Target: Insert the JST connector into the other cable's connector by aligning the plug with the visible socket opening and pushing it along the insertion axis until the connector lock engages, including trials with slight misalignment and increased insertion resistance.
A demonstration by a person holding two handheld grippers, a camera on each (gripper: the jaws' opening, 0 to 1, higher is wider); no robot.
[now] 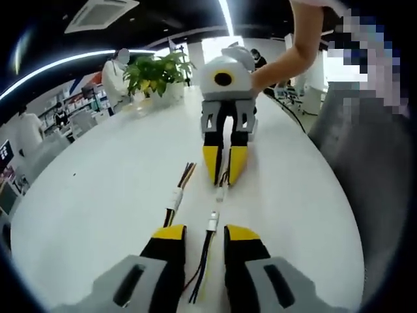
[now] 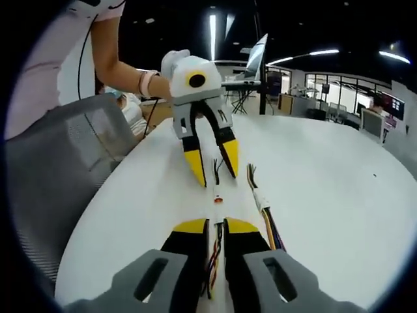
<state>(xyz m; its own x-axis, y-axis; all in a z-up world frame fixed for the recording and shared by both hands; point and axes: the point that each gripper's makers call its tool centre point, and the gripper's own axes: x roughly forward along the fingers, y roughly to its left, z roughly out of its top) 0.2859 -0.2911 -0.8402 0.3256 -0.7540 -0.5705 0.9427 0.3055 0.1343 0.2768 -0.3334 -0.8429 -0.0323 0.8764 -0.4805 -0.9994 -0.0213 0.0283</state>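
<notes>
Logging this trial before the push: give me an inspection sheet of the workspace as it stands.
Surface: white table, bare around the cables.
Job's things: white plug between the left gripper's jaws; second connector at the right gripper's tips; a gap separates them, not yet mated.
Clutter: spare cable with a white connector lies beside the left gripper.
Grippers: left gripper open, jaws on either side of its cable; right gripper shut on its cable.
Cables: multicoloured wires trail back from the plug.
Surroundings: potted plant on the table's far end; grey chair; open laptop; office beyond.
</notes>
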